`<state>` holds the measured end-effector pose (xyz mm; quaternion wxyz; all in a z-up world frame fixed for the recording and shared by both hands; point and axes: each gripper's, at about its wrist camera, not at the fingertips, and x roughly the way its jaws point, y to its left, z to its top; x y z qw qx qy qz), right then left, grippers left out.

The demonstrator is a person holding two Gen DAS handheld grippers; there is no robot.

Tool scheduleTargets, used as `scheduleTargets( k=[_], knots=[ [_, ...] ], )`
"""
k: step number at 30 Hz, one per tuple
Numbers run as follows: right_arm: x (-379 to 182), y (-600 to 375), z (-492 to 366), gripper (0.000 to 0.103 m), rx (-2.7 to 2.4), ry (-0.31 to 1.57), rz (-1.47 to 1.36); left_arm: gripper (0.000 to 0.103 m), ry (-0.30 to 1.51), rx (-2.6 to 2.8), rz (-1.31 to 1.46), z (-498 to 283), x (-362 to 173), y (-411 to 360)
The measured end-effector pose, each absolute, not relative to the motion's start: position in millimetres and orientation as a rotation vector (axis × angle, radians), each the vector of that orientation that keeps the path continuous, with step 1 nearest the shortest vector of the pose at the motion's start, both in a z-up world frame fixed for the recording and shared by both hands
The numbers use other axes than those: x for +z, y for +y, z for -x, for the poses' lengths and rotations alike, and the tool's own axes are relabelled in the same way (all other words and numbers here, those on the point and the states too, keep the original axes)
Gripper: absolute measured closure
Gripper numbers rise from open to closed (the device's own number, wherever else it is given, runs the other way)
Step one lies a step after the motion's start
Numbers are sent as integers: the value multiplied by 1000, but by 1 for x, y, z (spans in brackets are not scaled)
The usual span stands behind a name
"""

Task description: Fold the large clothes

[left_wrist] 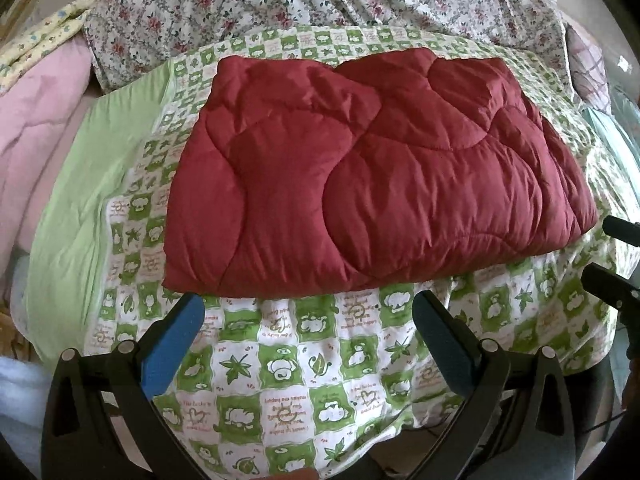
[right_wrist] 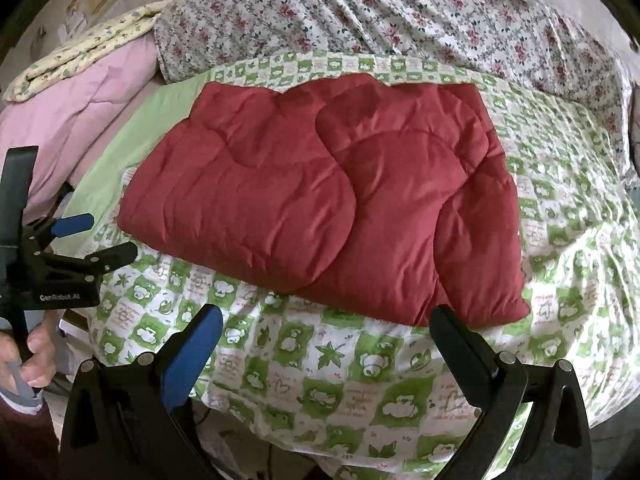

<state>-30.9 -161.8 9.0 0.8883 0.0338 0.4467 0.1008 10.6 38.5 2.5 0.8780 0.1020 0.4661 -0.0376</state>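
Observation:
A dark red quilted garment (left_wrist: 372,184) lies folded into a thick rectangle on the green-and-white patterned bedsheet (left_wrist: 296,368). It also shows in the right wrist view (right_wrist: 320,204). My left gripper (left_wrist: 308,320) is open and empty, just short of the garment's near edge. My right gripper (right_wrist: 326,334) is open and empty, near the garment's near right corner. The left gripper also shows at the left edge of the right wrist view (right_wrist: 96,236), held in a hand. The right gripper's fingers (left_wrist: 612,280) show at the right edge of the left wrist view.
A floral sheet (right_wrist: 400,12) covers the far part of the bed. A pink quilt (right_wrist: 80,120) with a yellow patterned cloth (right_wrist: 88,48) on it is piled at the left. The bed's near edge drops off below the grippers.

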Motion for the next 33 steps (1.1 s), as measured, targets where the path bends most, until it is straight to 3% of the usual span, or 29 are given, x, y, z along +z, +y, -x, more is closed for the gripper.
scheduleTargets(
  k=[33],
  knots=[
    [14, -148, 12, 0, 242, 949, -29, 0, 957, -77, -247, -18, 8, 34]
  ],
)
